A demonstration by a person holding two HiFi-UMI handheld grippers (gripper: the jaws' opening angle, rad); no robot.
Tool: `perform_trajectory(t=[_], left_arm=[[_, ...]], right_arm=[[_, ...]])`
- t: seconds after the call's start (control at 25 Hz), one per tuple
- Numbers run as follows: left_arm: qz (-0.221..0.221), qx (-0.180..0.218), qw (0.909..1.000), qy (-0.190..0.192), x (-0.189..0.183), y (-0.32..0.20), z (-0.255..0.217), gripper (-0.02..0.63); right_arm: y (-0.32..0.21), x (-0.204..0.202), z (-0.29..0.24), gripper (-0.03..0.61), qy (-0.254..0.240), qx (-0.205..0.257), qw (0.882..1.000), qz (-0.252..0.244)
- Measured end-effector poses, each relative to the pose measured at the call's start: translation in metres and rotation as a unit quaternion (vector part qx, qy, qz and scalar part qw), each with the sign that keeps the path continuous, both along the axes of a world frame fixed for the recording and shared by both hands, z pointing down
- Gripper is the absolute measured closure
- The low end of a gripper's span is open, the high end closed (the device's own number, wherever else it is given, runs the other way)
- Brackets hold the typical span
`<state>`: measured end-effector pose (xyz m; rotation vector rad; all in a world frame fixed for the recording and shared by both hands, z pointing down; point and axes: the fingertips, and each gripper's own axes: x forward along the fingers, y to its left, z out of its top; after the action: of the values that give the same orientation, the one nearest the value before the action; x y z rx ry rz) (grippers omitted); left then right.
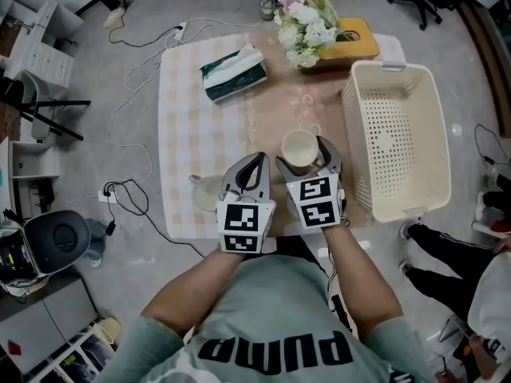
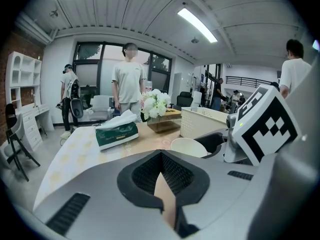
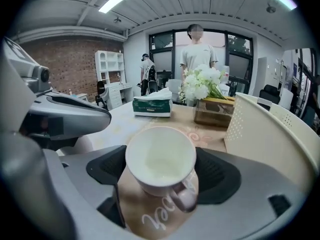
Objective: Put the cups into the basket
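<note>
A cream cup (image 1: pixel 299 148) stands upright on the table's near part, its handle turned toward me. My right gripper (image 1: pixel 303 153) is open, with one jaw on each side of this cup (image 3: pixel 160 159); I see no pad pressing on it. A second cream cup (image 1: pixel 205 192) stands just left of my left gripper (image 1: pixel 257 160), outside its jaws. The left gripper (image 2: pixel 161 155) is shut with nothing in it, and the first cup (image 2: pixel 189 146) shows beyond it to the right. The cream perforated basket (image 1: pixel 354 94) lies empty at the table's right, right of the right gripper.
A green tissue pack (image 1: pixel 233 72) lies at the far left of the checked tablecloth (image 1: pixel 184 118). A flower bouquet (image 1: pixel 303 22) in a yellow box stands at the far edge. Cables and a power strip (image 1: pixel 112 191) lie on the floor at left. People stand beyond the table.
</note>
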<state>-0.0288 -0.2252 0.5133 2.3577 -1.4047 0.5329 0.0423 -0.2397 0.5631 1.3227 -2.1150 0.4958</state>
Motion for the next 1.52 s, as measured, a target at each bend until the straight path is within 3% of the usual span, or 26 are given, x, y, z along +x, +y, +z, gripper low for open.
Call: perform_trajectory(t=[0.52, 1.04, 1.24, 1.52], left_arm=[[0.0, 0.01, 0.9999, 0.008, -0.002, 0.005, -0.012, 0.616], [0.003, 0.036, 0.9991, 0.022, 0.004, 0.014, -0.051, 0.616], [0.021, 0.051, 0.9979, 0.034, 0.026, 0.013, -0.074, 0.617], [0.049, 0.067, 0.9954, 0.048, 0.068, 0.004, -0.099, 0.617]], right_arm=[[0.005, 0.003, -0.005, 0.179, 0.0, 0.015, 1.0, 0.011], [0.022, 0.005, -0.099, 0.179, -0.039, 0.066, 0.996, 0.038], [0.025, 0.03, -0.131, 0.178, -0.049, 0.087, 0.993, 0.063], [0.022, 0.095, -0.165, 0.179, -0.043, 0.114, 0.986, 0.11]])
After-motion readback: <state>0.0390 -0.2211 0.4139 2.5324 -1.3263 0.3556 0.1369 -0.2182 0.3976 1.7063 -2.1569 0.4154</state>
